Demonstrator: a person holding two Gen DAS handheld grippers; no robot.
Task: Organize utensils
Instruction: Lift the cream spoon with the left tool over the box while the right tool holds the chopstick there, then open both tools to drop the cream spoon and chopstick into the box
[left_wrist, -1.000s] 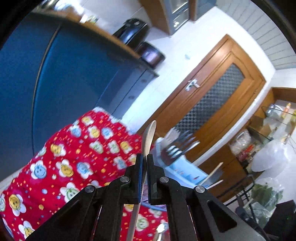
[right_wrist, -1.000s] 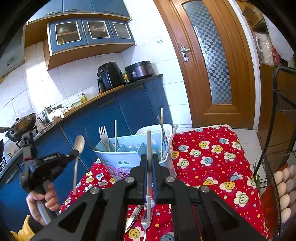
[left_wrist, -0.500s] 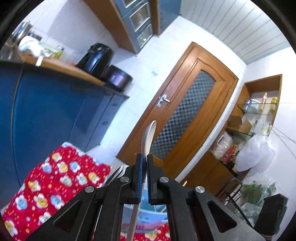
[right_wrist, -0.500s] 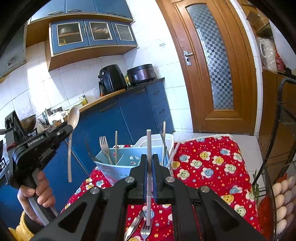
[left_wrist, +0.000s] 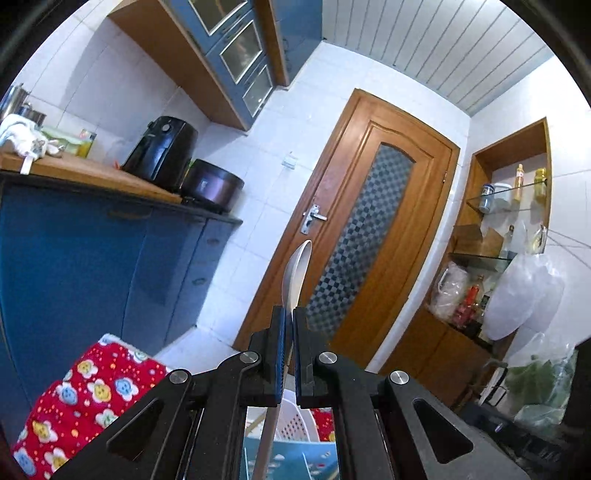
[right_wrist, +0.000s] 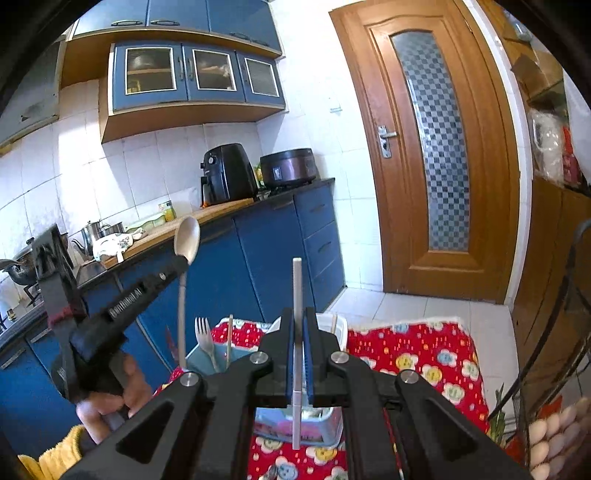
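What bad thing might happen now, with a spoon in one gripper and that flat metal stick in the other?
1. The left gripper pinches the spoon just under its bowl, so the long handle dangles and might swing or slip.
2. The right gripper clamps the flat metal handle edge-on; it might twist loose.
3. The blue caddy already holds a fork and sticks, so a new piece might snag on them.
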